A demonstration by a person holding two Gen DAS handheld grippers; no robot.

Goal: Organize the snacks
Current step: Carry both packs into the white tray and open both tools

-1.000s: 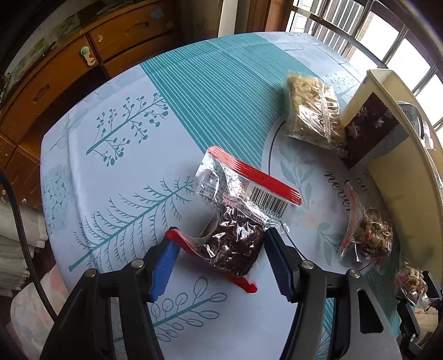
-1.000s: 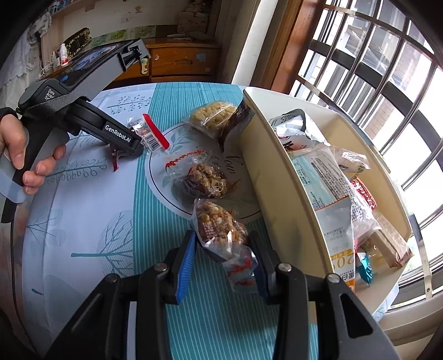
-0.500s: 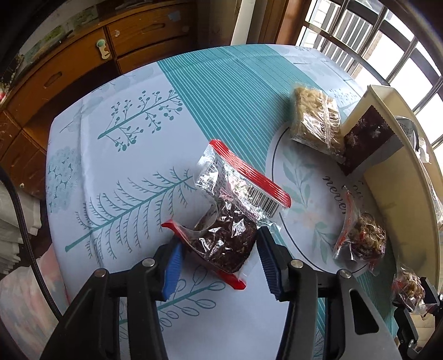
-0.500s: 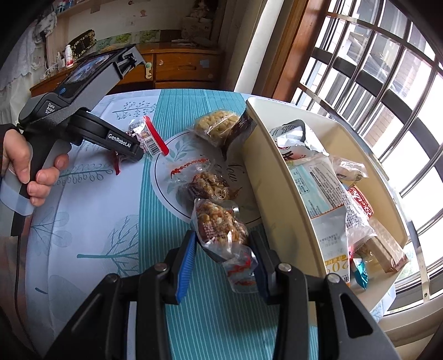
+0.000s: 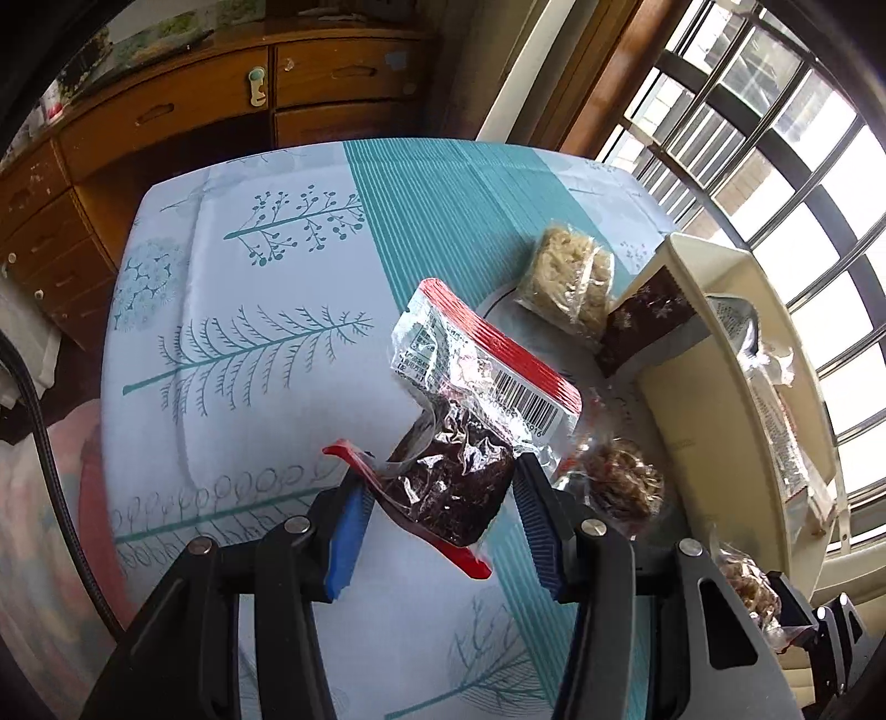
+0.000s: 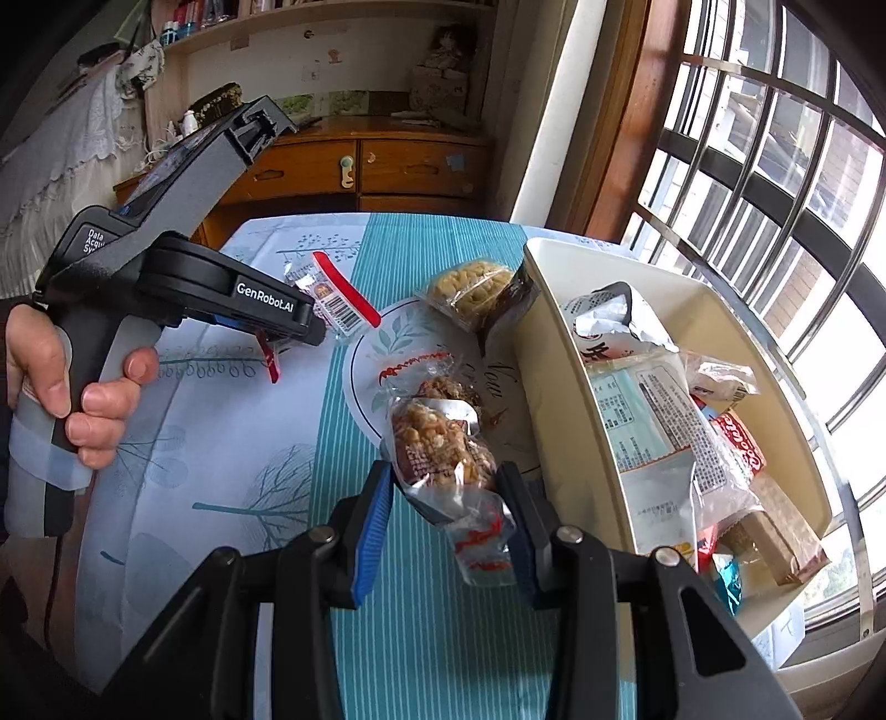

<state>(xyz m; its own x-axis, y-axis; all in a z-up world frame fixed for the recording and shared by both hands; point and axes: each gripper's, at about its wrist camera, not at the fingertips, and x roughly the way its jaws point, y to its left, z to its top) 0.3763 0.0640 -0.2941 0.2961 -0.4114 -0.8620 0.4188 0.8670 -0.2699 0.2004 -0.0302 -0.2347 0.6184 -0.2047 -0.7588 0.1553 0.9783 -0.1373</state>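
Bin (image 6: 531, 354) wall beside right claw (image 6: 446, 498), tablecloth (image 6: 232, 443) bare leftward

A lived-in home room: wooden dresser (image 6: 365, 166), cluttered shelves (image 6: 332, 8), barred window (image 6: 775, 183).

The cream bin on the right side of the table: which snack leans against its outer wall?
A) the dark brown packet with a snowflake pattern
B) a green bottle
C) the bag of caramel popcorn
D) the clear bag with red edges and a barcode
A: the dark brown packet stands tilted against the near corner of the cream bin, while the barcode bag sits between the left gripper's fingers.
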